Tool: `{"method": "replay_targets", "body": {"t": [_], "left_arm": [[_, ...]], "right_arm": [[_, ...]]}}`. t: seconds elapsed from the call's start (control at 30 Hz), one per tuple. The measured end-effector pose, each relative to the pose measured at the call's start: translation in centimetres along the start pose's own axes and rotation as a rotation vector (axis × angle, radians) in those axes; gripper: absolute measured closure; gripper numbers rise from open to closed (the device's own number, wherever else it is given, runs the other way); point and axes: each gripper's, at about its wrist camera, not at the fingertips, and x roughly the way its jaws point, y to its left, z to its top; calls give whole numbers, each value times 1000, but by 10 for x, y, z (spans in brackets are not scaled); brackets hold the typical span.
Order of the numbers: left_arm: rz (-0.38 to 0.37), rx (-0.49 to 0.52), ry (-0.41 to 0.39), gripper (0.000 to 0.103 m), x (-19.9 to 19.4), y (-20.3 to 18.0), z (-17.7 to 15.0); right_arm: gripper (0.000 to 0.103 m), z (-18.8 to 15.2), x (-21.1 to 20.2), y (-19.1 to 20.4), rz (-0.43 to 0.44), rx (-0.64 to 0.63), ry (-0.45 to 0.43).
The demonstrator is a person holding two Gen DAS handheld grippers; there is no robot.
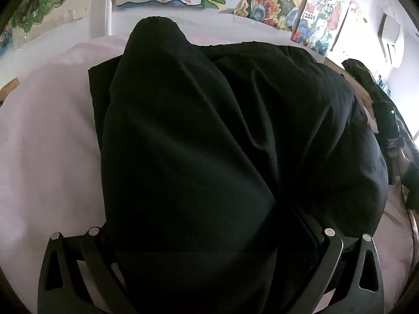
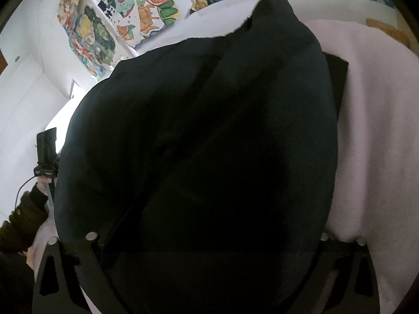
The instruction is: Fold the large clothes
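A large black garment (image 1: 209, 130) hangs and drapes over a pale pink bed sheet (image 1: 47, 144). It fills most of both views and also shows in the right wrist view (image 2: 209, 130). My left gripper (image 1: 209, 248) is shut on the black garment, and cloth covers its fingertips. My right gripper (image 2: 209, 251) is shut on the black garment too, with its fingertips buried in the fabric. Both hold the garment's near edge lifted, with a fold of it standing up towards the wall. The right gripper's body shows at the right edge of the left view (image 1: 390, 130).
Colourful drawings (image 1: 267, 2) cover the white wall behind the bed. The pink sheet (image 2: 374, 144) spreads to the right of the garment. An air conditioner (image 1: 390, 36) hangs high at the right. The person's dark sleeve (image 2: 21, 222) shows at the lower left.
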Motion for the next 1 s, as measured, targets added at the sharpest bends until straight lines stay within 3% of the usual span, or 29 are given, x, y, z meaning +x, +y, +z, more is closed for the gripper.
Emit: {"method": "replay_targets", "body": {"t": [0.17, 0.27, 0.37, 0.4, 0.43, 0.53, 0.67, 0.77, 1.0], "left_arm": [[18, -30, 2, 3, -2, -2, 0], [40, -40, -14, 15, -7, -7, 0], [67, -96, -40, 42, -15, -9, 0], [69, -127, -57, 58, -19, -9, 0], [69, -155, -69, 68, -22, -9, 1], [90, -229, -82, 82, -33, -13, 4], [168, -176, -103, 89, -57, -38, 8], [180, -159, -124, 90, -84, -56, 5], [194, -86, -91, 90, -147, -99, -27]], "right_arm": [[27, -3, -7, 2, -5, 19, -39], [46, -3, -12, 7, -10, 47, -62], [61, -1, -16, 19, -29, 57, -77], [66, -2, -18, 22, -34, 62, -83], [68, -2, -21, 26, -40, 63, -90], [76, -4, -28, 35, -40, 109, -124], [81, -10, -51, 54, -55, 115, -169], [82, -17, -72, 70, -49, 110, -195], [82, -45, -118, 127, -127, 102, -124]]}}
